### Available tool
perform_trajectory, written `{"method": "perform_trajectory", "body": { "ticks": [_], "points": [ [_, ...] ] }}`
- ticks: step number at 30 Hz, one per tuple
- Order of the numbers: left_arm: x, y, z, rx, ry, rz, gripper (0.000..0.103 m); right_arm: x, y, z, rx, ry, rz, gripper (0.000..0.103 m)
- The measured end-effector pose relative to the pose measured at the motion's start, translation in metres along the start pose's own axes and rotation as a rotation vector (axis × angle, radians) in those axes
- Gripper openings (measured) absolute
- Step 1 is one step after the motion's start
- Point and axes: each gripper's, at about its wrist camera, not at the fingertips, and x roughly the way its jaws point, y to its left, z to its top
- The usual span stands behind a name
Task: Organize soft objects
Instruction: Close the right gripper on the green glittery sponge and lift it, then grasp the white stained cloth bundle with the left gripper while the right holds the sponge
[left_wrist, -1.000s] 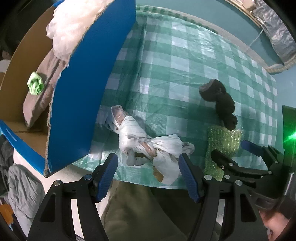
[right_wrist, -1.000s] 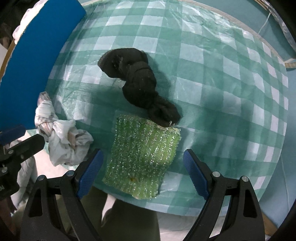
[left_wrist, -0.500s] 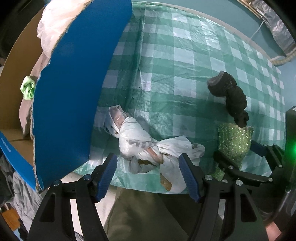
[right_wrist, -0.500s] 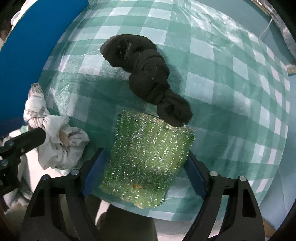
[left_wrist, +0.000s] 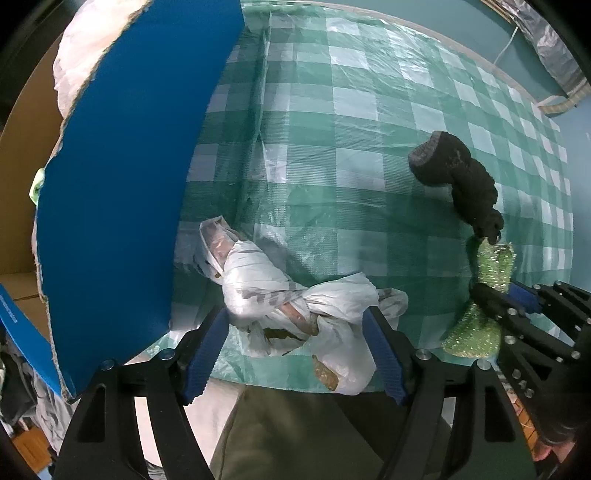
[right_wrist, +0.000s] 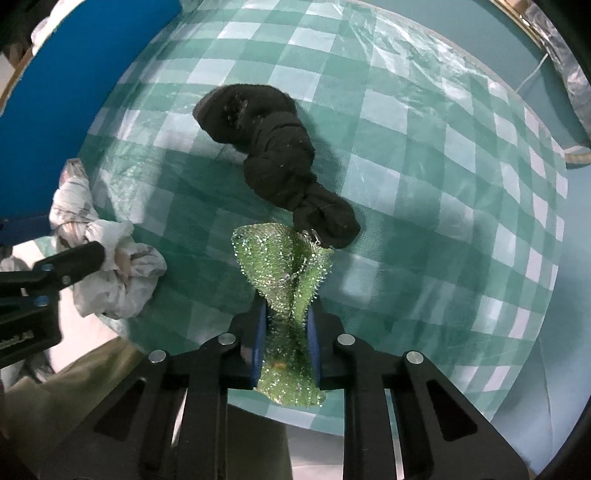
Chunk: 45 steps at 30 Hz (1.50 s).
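Now my right gripper (right_wrist: 284, 332) has its fingers (right_wrist: 256, 332) pinched tight on the green sparkly cloth (right_wrist: 284, 266), which bunches into a fold between the blue pads and fans out ahead of the tips, with its near edge hanging back past them over the edge of the surface (right_wrist: 424, 184), covered in a green-and-white checked sheet. Just beyond the cloth's far corner, touching or nearly touching it, lies the knotted black sock (right_wrist: 280, 162), stretched away ahead and to the left of my right fingers. My left gripper (left_wrist: 295, 347) stands spread wide, its fingers (left_wrist: 207, 347) on either side of the knotted white plastic bag (left_wrist: 280, 299) at the near edge of the surface; I cannot tell whether the pads touch it. To the left of my left fingers a blue cardboard flap (left_wrist: 125, 177) rises. Off to the right of them sits the pinched green cloth, with the black sock beyond it.
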Motion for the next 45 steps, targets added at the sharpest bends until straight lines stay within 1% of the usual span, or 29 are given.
{"method": "perform_trajectory", "body": {
  "ticks": [6,7,11,13,14,15,16,17,20,23,25,29,34,37,45],
  "points": [
    [0.007,-0.009,0.006,-0.002,0.008,-0.004,0.080,-0.017,-0.012,0.003,0.018,-0.029,0.033,0.016],
    [0.007,-0.008,0.006,-0.003,0.010,-0.004,0.080,-0.021,-0.024,0.003,0.019,-0.032,0.037,0.017],
    [0.014,-0.008,0.009,-0.004,0.021,0.010,0.080,-0.042,-0.037,0.016,0.021,-0.053,0.053,0.017],
    [0.020,-0.011,0.010,-0.003,0.037,0.002,0.080,-0.047,-0.038,0.020,0.020,-0.062,0.056,0.017],
    [0.024,-0.012,0.010,-0.006,0.043,-0.003,0.080,-0.055,-0.034,0.015,0.019,-0.067,0.057,0.016],
    [0.026,-0.013,0.010,-0.008,0.045,-0.009,0.075,-0.055,-0.031,0.010,0.019,-0.071,0.058,0.017],
    [0.027,-0.013,0.010,-0.008,0.046,-0.016,0.067,-0.058,-0.033,0.011,0.018,-0.074,0.061,0.017],
    [0.028,-0.014,0.010,-0.008,0.048,-0.017,0.067,-0.061,-0.033,0.014,0.017,-0.076,0.062,0.016],
    [0.025,-0.018,0.011,0.009,0.025,-0.010,0.060,-0.067,-0.039,0.011,0.010,-0.084,0.067,0.017],
    [0.018,-0.020,0.009,0.042,0.008,-0.002,0.052,-0.067,-0.038,0.011,0.002,-0.089,0.065,0.017],
    [0.014,-0.023,0.009,0.065,-0.003,0.000,0.044,-0.068,-0.038,0.010,-0.004,-0.090,0.064,0.016],
    [-0.003,-0.030,0.015,0.112,-0.045,0.005,0.042,-0.066,-0.032,0.013,-0.018,-0.097,0.052,0.016],
    [-0.025,-0.035,0.018,0.137,-0.085,0.000,0.041,-0.073,-0.031,0.014,-0.025,-0.107,0.044,0.016],
    [-0.045,-0.036,0.021,0.145,-0.115,0.002,0.041,-0.082,-0.029,0.015,-0.034,-0.120,0.035,0.017],
    [-0.083,-0.020,0.015,0.149,-0.189,-0.016,0.041,-0.108,-0.021,0.021,-0.060,-0.158,0.023,0.017]
  ]
}}
